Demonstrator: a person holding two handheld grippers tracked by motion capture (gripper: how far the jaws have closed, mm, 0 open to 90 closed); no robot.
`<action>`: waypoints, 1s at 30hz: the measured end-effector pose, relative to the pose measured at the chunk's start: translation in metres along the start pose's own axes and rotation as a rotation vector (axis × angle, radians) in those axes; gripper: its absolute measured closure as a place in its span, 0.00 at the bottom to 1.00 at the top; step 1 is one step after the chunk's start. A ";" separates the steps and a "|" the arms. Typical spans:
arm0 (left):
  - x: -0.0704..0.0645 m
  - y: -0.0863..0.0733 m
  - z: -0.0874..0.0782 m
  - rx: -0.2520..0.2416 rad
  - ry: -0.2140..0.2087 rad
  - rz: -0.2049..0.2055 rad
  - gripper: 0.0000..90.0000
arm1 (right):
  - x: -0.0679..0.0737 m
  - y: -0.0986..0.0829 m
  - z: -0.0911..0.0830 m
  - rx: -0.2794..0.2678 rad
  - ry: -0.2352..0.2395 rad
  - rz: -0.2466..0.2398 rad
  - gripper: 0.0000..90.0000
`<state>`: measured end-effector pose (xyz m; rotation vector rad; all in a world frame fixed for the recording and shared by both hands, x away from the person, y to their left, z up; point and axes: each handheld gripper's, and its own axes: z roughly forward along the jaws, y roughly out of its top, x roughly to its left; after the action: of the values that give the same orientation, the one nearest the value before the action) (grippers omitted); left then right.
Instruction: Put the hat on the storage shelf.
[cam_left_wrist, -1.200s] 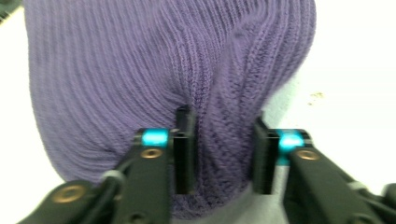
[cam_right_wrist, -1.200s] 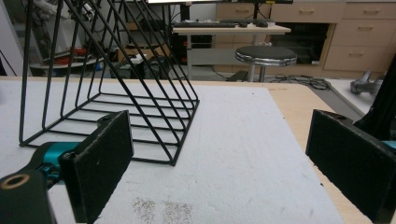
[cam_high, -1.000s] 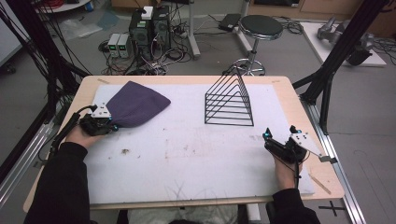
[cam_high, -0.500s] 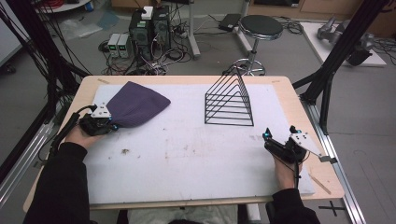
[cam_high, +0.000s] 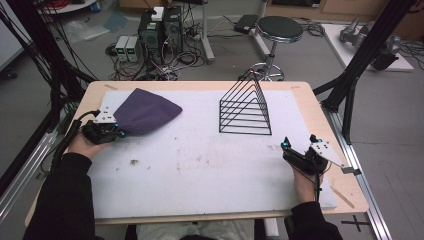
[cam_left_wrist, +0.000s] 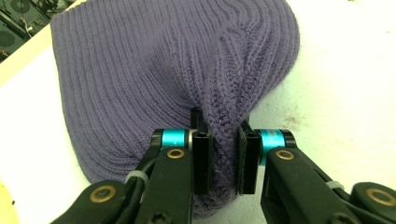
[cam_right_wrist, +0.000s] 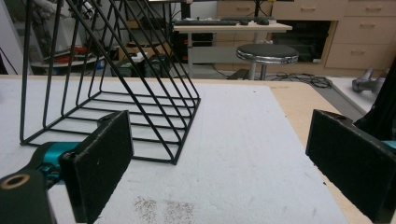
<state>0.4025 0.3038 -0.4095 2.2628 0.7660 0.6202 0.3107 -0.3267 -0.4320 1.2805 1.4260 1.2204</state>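
The purple knit beanie (cam_left_wrist: 177, 70) was pinched at its hem by the left tongs (cam_left_wrist: 223, 158), its crown stretching toward two o'clock (toward the wire rack (cam_high: 246, 107)); the right tongs (cam_right_wrist: 219, 163) were held open, well apart.

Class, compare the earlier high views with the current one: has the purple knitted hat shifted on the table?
No. The purple knitted hat lies at the same spot left of the black wire rack, pinched by the left gripper.

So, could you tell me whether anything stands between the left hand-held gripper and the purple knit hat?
Nothing does: the left hand-held gripper is already shut on a pinched fold at the edge of the purple knit hat.
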 end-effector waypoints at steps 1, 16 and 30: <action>0.000 0.002 -0.001 0.005 -0.007 -0.001 0.89 | 0.000 0.000 0.000 0.000 0.001 -0.002 0.08; -0.015 0.054 -0.020 -0.053 -0.037 0.080 0.89 | 0.000 0.000 0.000 -0.002 0.011 -0.003 0.08; -0.020 0.077 -0.043 -0.144 -0.074 0.047 0.89 | 0.001 0.000 0.001 0.001 0.015 -0.003 0.08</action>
<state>0.3887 0.2621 -0.3302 2.1644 0.6140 0.5914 0.3113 -0.3252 -0.4320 1.2713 1.4394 1.2299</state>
